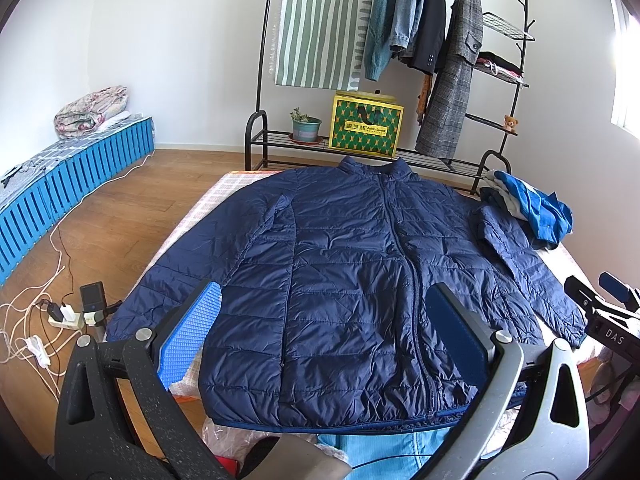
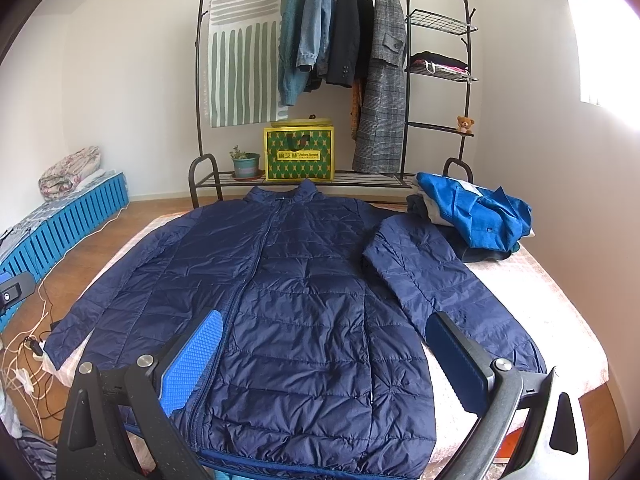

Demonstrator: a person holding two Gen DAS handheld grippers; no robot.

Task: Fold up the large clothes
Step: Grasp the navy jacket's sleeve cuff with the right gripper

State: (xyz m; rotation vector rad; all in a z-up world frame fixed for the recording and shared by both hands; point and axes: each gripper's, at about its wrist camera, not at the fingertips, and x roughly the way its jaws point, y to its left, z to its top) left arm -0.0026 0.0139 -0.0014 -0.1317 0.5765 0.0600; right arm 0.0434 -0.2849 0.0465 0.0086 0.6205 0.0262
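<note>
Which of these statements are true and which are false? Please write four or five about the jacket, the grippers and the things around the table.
1. The navy jacket lies flat with its front zipped shut. True.
2. The left gripper holds the jacket's hem. False: its jaws stand open above the jacket and hold nothing.
3. A bright blue garment lies heaped at the far right of the table. True.
4. Both sleeves are folded across the chest. False: each sleeve lies out to its own side.
5. The clothes rack behind the table is bare. False: several coats hang on it.
6. The right gripper is open. True.
</note>
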